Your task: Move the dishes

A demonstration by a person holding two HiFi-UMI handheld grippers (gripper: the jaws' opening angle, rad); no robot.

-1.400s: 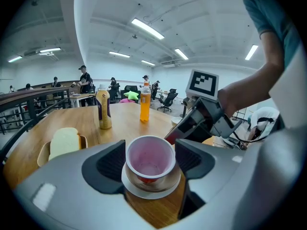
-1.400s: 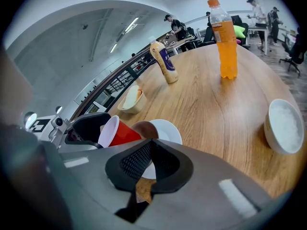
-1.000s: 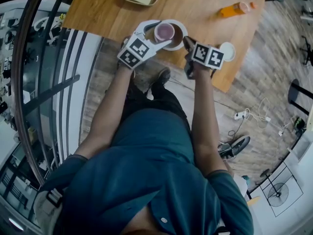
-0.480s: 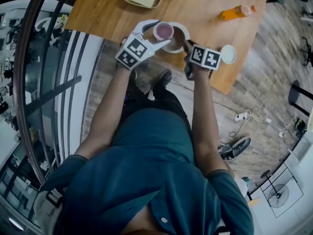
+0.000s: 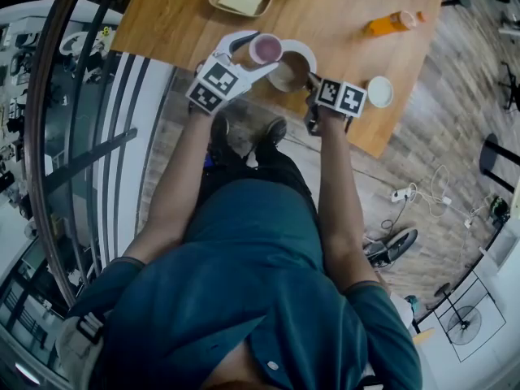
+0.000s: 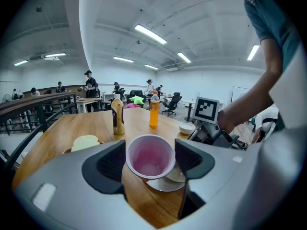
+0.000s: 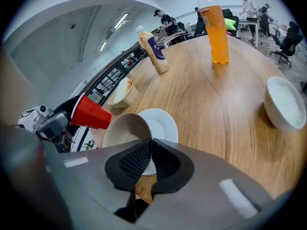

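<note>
Setting: open office hall; wooden table [image 5: 349,6], its near edge in front of the person.
Left gripper [image 5: 262,53]: jaws wide, pads pressed on both sides of the cup [image 6: 150,156].
Cup: red outside, empty and upright; it looks lifted clear of the table, just left of the plate [image 7: 160,122].
Cup handling: likely thin plastic, so light and easy to crush. Take it by the sides below the rim with a soft squeeze.
Bowl [image 7: 123,128]: tan, empty, tipped up, resting partly on the plate, just right of the cup.
Plate: white, flat on the table under the bowl.
Right gripper [image 7: 150,150]: jaws almost together, pinching the bowl's near rim.
Bowl handling: probably stiff, heavier than the cup and maybe slick. A rim pinch lets it swing and it could chip on the plate, so move it slowly.
Far right: small bowl [image 7: 287,102], white, on the table, well apart from both grippers; orange bottle [image 7: 213,30] behind it.
</note>
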